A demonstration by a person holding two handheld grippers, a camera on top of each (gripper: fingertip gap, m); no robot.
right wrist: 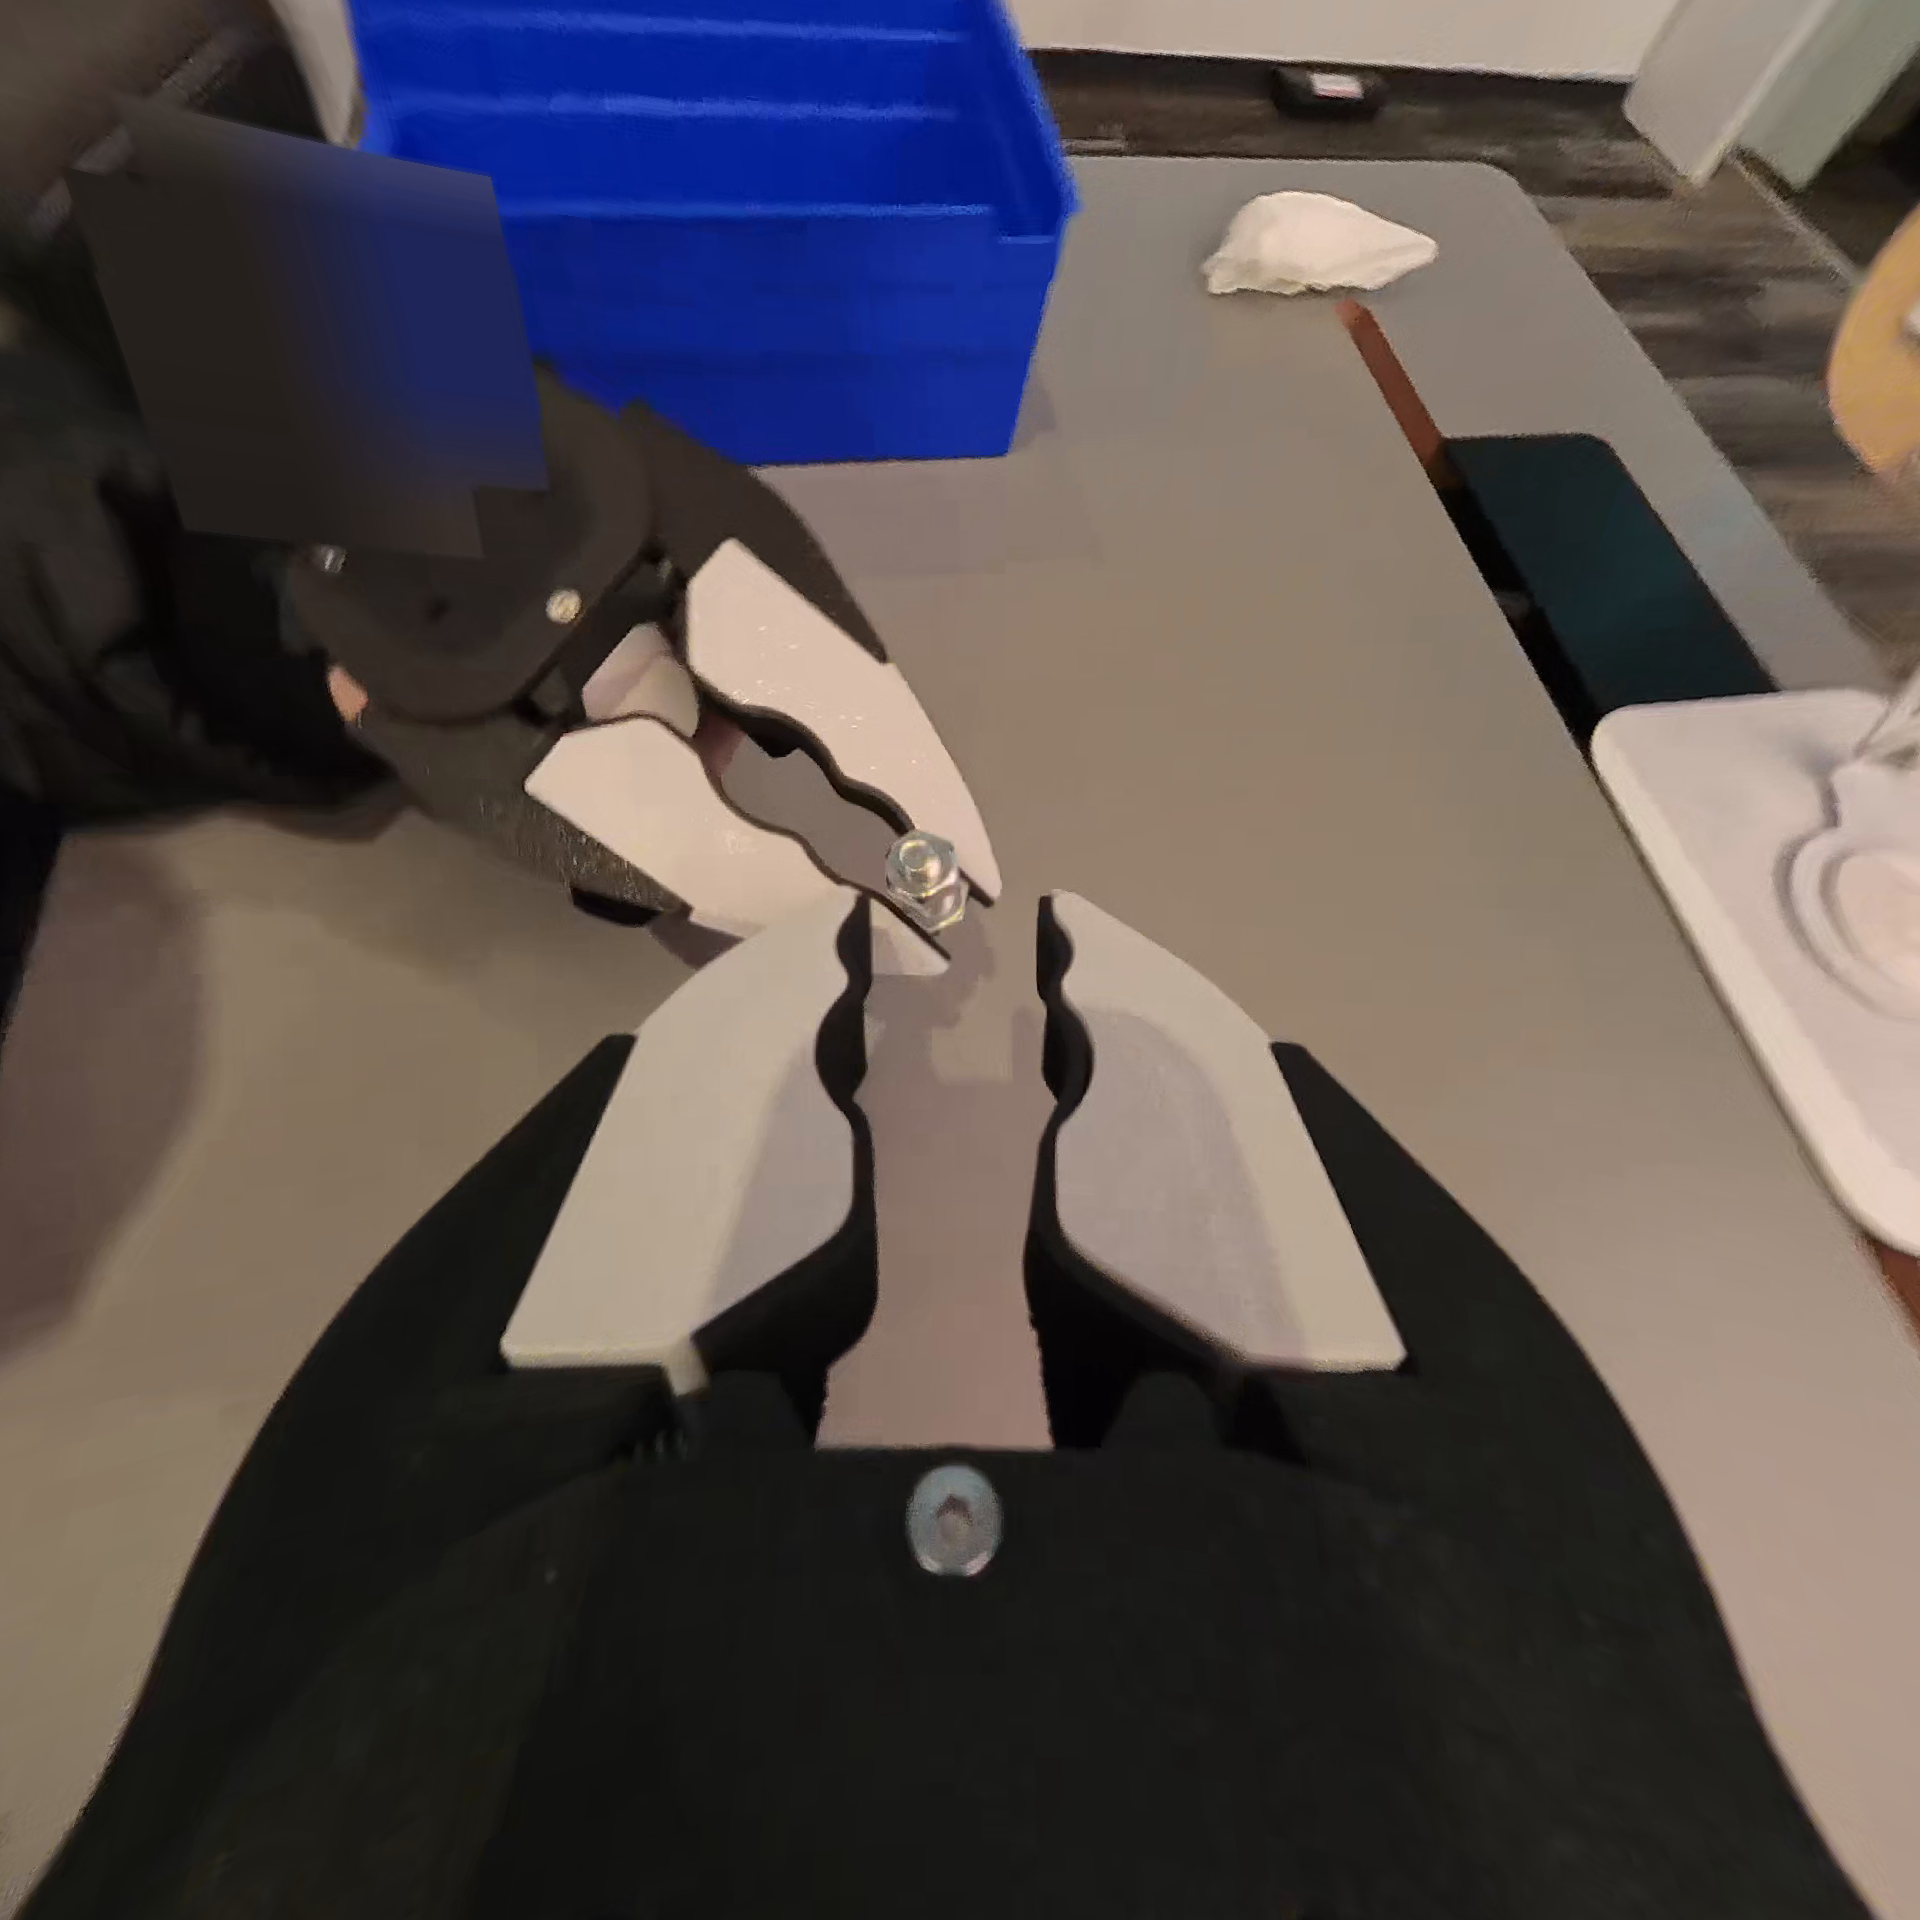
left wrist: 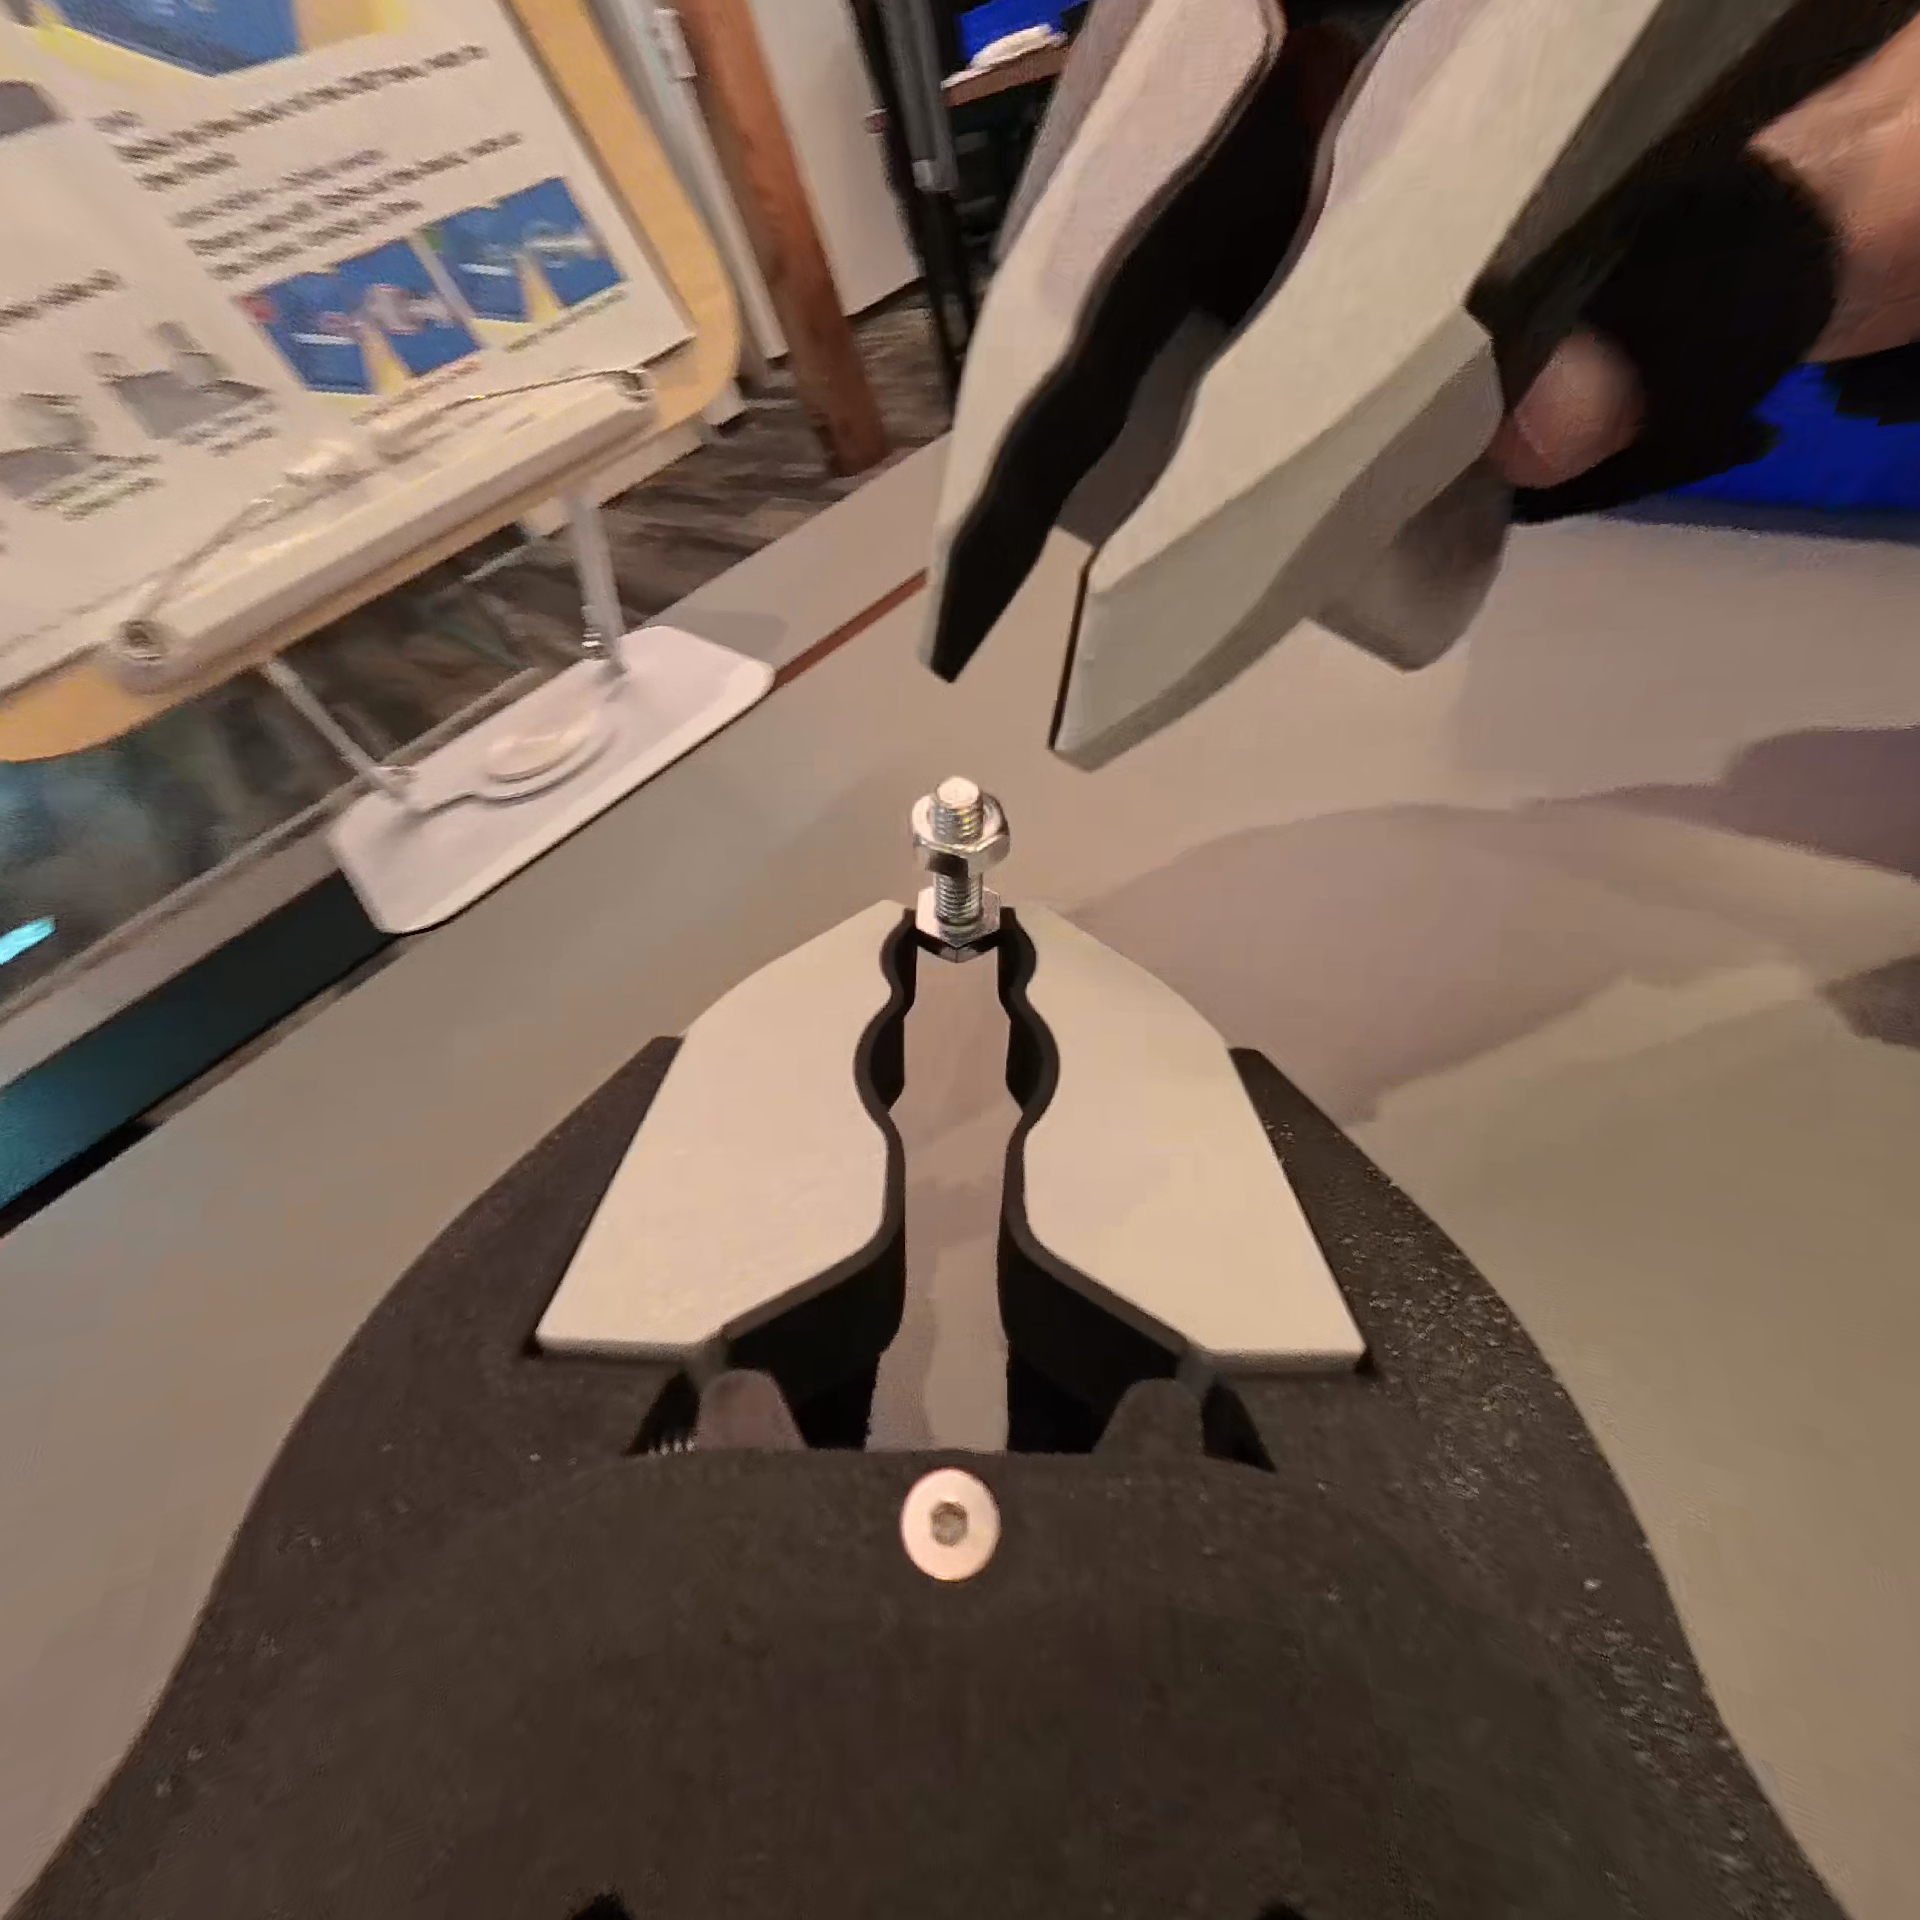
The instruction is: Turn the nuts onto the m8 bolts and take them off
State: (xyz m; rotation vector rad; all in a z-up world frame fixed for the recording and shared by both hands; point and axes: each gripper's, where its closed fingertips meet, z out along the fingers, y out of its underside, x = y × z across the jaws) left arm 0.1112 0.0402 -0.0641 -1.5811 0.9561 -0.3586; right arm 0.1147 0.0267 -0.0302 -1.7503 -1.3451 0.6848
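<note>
My left gripper [left wrist: 958, 914] is shut on the hex head of a silver bolt [left wrist: 954, 888] and holds it upright, thread end up. A silver nut [left wrist: 954, 831] sits on the thread near the top of the bolt. My right gripper [left wrist: 997, 696] hangs above and slightly right of the bolt, open and empty, its fingertips clear of the nut. In the right wrist view the right gripper [right wrist: 951, 914] is open, and the bolt with its nut [right wrist: 920, 878] shows just beyond its tips, held by the left gripper [right wrist: 935, 904].
A blue bin [right wrist: 727, 208] stands at the table's far side. A crumpled white cloth [right wrist: 1314, 244] lies on the grey table [right wrist: 1195, 675]. A white stand base [left wrist: 561, 769] carries a sheet of printed pictures [left wrist: 260, 312] at the left. A gloved hand [left wrist: 1683, 312] holds the right gripper. My hands' fingertips stand some 4 cm from each other.
</note>
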